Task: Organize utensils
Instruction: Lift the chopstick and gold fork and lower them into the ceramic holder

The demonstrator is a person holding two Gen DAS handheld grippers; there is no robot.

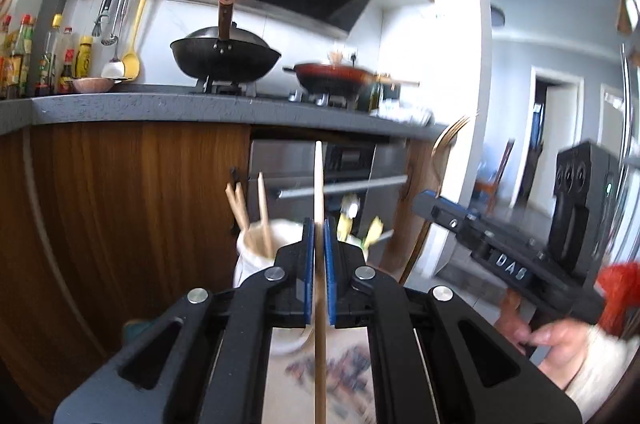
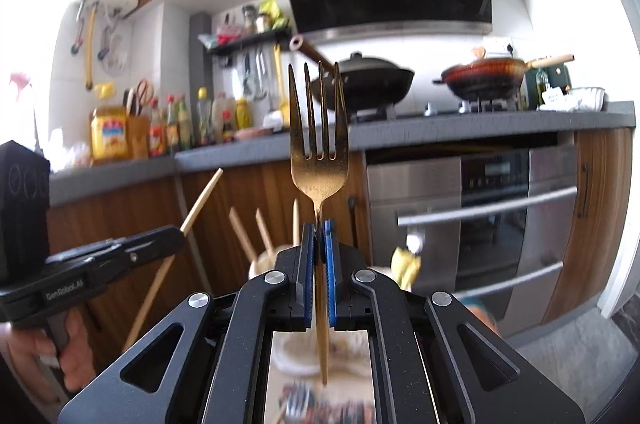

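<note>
My left gripper (image 1: pixel 319 224) is shut on a long wooden chopstick (image 1: pixel 318 176) that stands upright between its blue pads. My right gripper (image 2: pixel 319 226) is shut on the handle of a gold fork (image 2: pixel 319 168), tines pointing up. Both are held high above a blurred table. Below and beyond them a white holder (image 1: pixel 250 256) has several chopsticks standing in it. In the right wrist view the left gripper (image 2: pixel 178 234) shows at the left with its chopstick (image 2: pixel 202 200) slanting up. In the left wrist view the right gripper (image 1: pixel 424 200) shows at the right with the fork (image 1: pixel 448 140).
A grey kitchen counter (image 1: pixel 160 104) runs across ahead, with a black wok (image 1: pixel 224 58), a red pan (image 1: pixel 336 74) and bottles (image 1: pixel 52 56) on it. A steel oven (image 2: pixel 472 216) sits under it. Yellow-green utensils (image 2: pixel 404 260) poke up near the holder. A hand (image 1: pixel 560 344) grips the right tool.
</note>
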